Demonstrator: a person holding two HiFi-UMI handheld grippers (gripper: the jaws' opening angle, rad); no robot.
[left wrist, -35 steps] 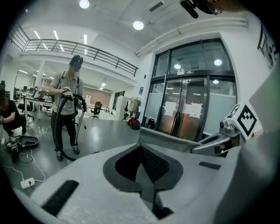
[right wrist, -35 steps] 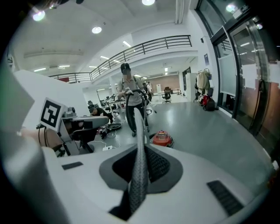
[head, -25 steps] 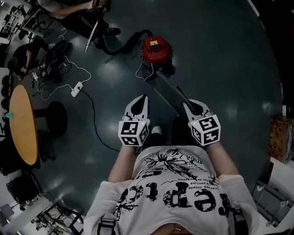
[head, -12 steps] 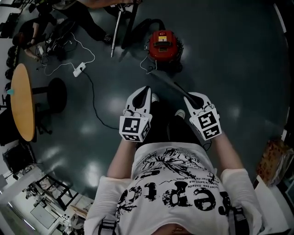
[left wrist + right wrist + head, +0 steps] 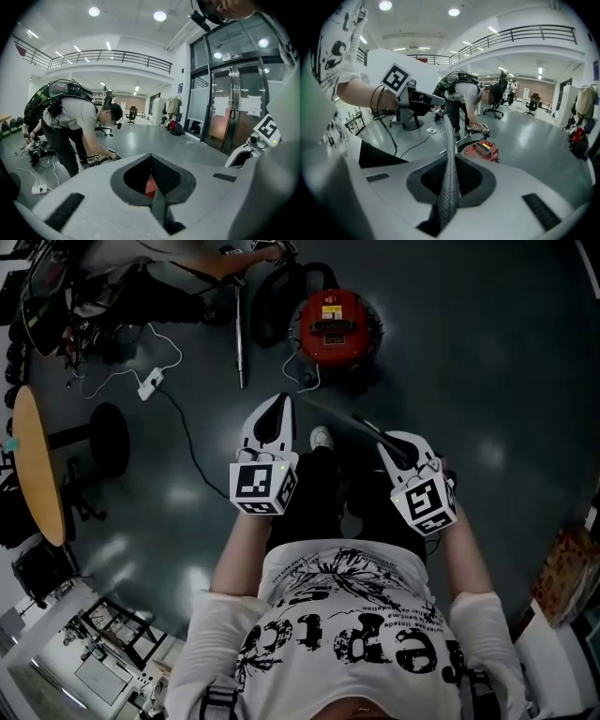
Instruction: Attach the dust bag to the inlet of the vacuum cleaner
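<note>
Right gripper view: right gripper clamps thin grey sheet, probably the dust bag; left gripper closed, empty; vacuum cleaner ahead.

A large lab hall: polished grey floor, railed mezzanine, glass doors, office chairs, loose cables.

Seen from above, the hall is dim: the dark floor carries soft pale glints, and the corners drop off to black. The vacuum cleaner looks crisp. Lower down it's brighter, with round ceiling lights flaring, railings bowed by the wide lens, and the nearest parts soft.
</note>
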